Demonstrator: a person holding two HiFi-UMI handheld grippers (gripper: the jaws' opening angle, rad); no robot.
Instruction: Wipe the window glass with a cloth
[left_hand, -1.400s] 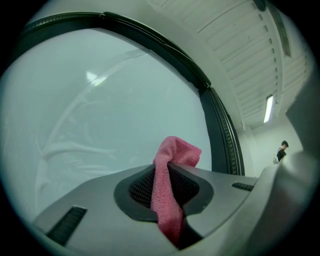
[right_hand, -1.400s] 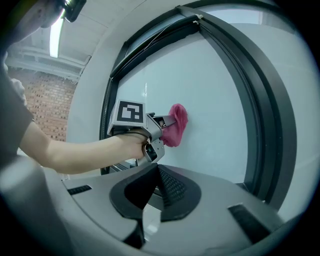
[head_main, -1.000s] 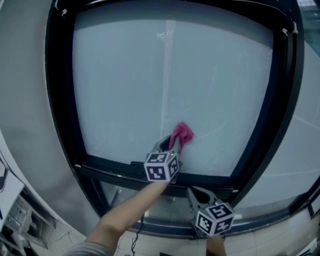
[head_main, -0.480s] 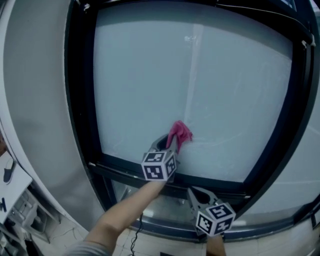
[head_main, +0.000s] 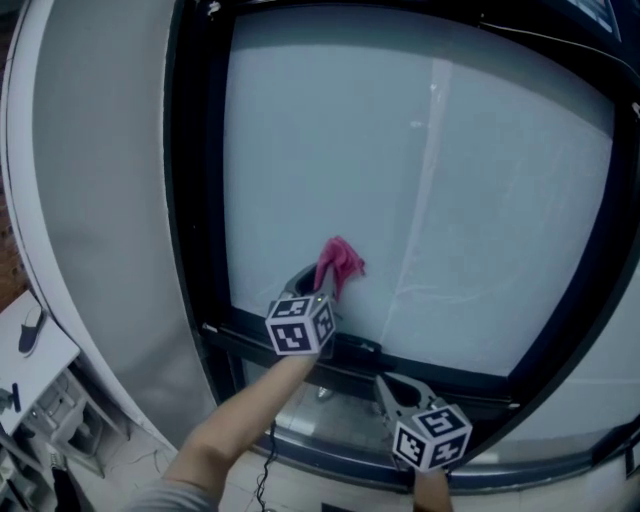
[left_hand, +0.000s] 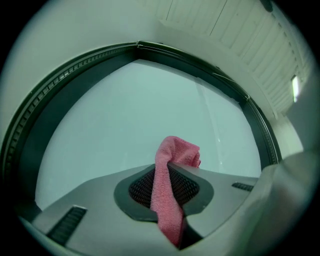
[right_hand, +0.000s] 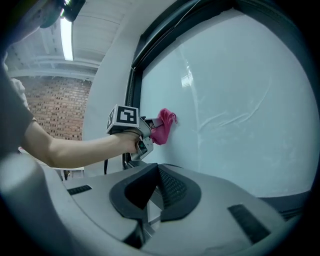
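A pink cloth (head_main: 338, 262) is pinched in my left gripper (head_main: 318, 287), which is shut on it and presses it against the lower part of the window glass (head_main: 420, 180). In the left gripper view the cloth (left_hand: 169, 192) runs between the shut jaws, its bunched end touching the pane (left_hand: 130, 115). The right gripper view shows the left gripper (right_hand: 150, 131) with the cloth (right_hand: 163, 126) against the glass (right_hand: 235, 100). My right gripper (head_main: 392, 392) hangs lower, below the window's bottom frame, shut with nothing in it; its jaws (right_hand: 150, 207) meet in its own view.
A black window frame (head_main: 190, 200) surrounds the pane, with a bottom rail (head_main: 400, 365). A faint vertical streak (head_main: 425, 180) crosses the glass. A grey wall (head_main: 100, 200) lies to the left, and a white shelf (head_main: 30, 350) with items sits at lower left.
The left gripper and the cloth have slid leftwards along the lower glass. The view has shifted so the window sits further right. The right gripper stays in place.
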